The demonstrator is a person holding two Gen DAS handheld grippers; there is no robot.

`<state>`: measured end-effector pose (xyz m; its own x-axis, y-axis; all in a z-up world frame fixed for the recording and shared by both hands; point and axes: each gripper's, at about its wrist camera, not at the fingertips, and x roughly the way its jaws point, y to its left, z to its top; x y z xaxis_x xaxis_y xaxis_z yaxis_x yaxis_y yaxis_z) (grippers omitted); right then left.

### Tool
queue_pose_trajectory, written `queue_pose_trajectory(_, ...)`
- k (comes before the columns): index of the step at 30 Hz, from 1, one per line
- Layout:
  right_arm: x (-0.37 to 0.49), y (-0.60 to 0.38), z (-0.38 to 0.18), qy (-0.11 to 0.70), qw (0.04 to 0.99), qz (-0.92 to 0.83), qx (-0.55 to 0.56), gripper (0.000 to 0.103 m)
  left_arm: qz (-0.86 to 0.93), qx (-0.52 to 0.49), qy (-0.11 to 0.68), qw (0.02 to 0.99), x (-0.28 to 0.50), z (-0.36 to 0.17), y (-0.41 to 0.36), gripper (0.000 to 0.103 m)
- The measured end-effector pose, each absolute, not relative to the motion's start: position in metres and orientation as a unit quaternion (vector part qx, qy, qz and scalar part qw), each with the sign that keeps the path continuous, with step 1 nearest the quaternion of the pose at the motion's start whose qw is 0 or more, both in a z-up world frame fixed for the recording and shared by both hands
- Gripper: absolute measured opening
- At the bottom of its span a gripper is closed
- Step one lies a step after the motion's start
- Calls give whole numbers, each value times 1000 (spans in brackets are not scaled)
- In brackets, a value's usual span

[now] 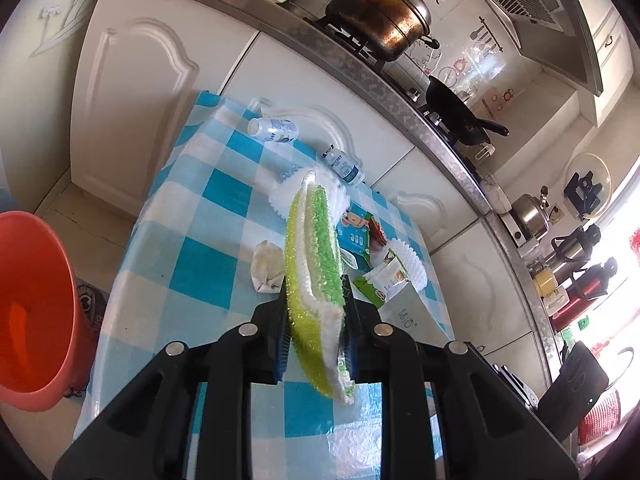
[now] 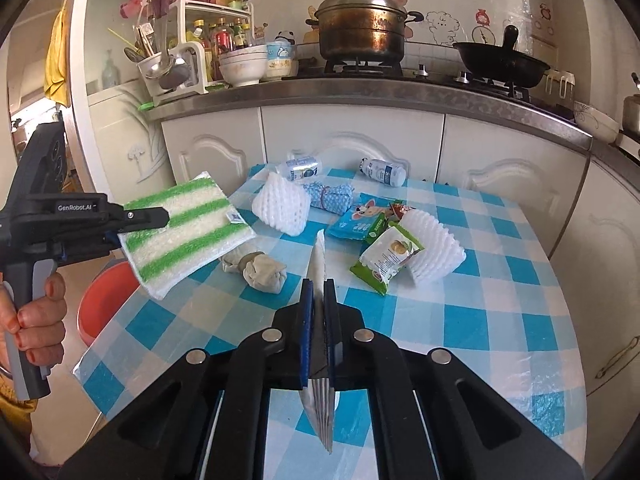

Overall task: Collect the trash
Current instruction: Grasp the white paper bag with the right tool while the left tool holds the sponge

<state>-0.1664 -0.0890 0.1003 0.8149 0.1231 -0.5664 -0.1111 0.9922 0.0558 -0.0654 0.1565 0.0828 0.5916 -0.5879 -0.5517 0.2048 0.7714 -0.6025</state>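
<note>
Your left gripper (image 1: pixel 314 312) clamps the soft, light sponge (image 1: pixel 316 256) by its edge; your right gripper (image 2: pixel 319 300) pinches a thin, floppy paper wrapper (image 2: pixel 320 256). Grip both firmly.

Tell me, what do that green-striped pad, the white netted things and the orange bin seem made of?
Green-striped pad: seemingly a soft, fuzzy scrubbing sponge; coarse fibres show.
White netted things: probably foam mesh fruit sleeves; puffy open lattice.
Orange bin: likely smooth moulded plastic; even colour, slight sheen.
</note>
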Motion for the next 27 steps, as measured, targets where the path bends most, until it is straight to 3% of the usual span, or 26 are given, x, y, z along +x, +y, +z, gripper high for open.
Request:
queue_pose_trajectory(8,-163,-83,106,305,950,65,-3,1,-207,-249,386,863,-83,77,189,23)
queue_pose_trajectory(11,-160,-88,93,328,942,75,10,4,-193,-239,387,869,-91,70,197,23)
queue_pose_trajectory(12,-159,-89,89,337,938,84,18,10,-190,-236,388,871,-92,68,199,23)
queue_pose_trajectory(13,-159,-92,83,345,934,92,31,40,-187,-233,388,872,-94,67,201,23)
queue_pose_trajectory(14,-158,-93,77,355,929,97,43,86,-184,-230,388,873,-97,65,204,23)
queue_pose_trajectory(15,-157,-93,70,365,924,98,51,96,-182,-228,388,874,-99,64,205,23)
queue_pose_trajectory(27,-144,-68,15,442,885,100,109,98,-178,-195,380,887,-117,61,206,23)
